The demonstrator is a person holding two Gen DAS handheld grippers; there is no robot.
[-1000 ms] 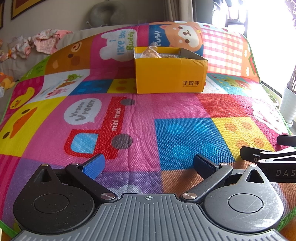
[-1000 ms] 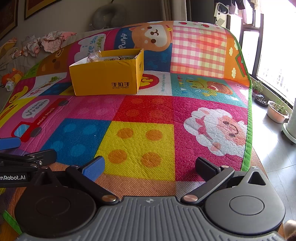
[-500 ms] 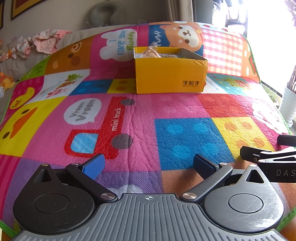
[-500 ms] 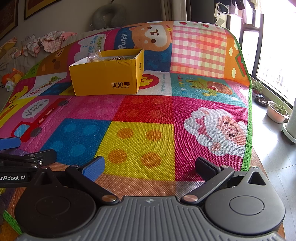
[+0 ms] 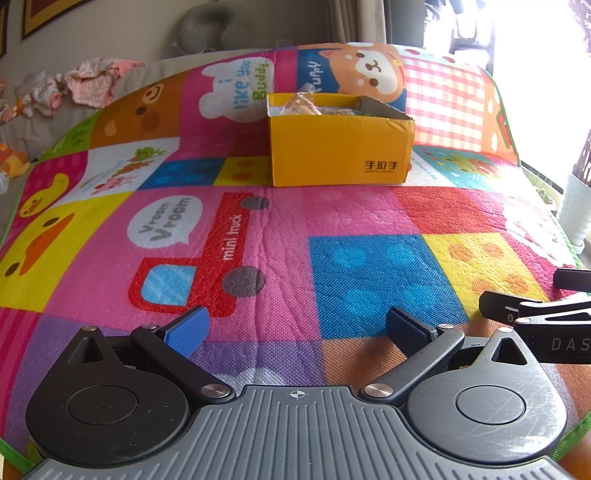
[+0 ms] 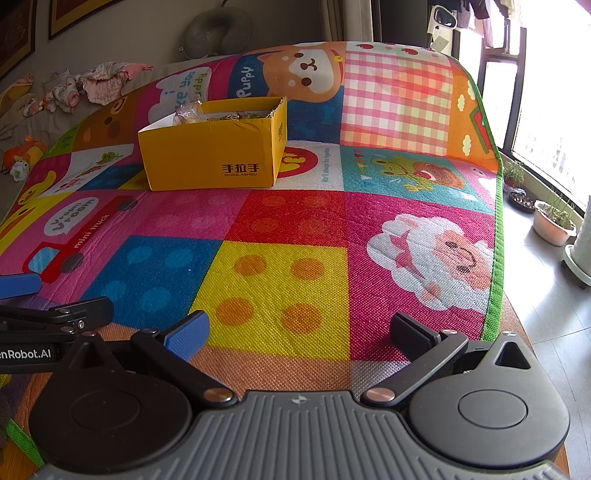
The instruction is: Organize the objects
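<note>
A yellow cardboard box stands open at the far side of the colourful play mat; it also shows in the right wrist view. Wrapped items lie inside it, partly hidden by its walls. My left gripper is open and empty, low over the near edge of the mat. My right gripper is open and empty, beside it on the right. Each gripper's fingers show at the edge of the other's view.
Crumpled clothes and a soft toy lie at the back left. A grey neck pillow hangs on the wall. Potted plants stand on the floor by the window at right. The mat's green edge runs along the right.
</note>
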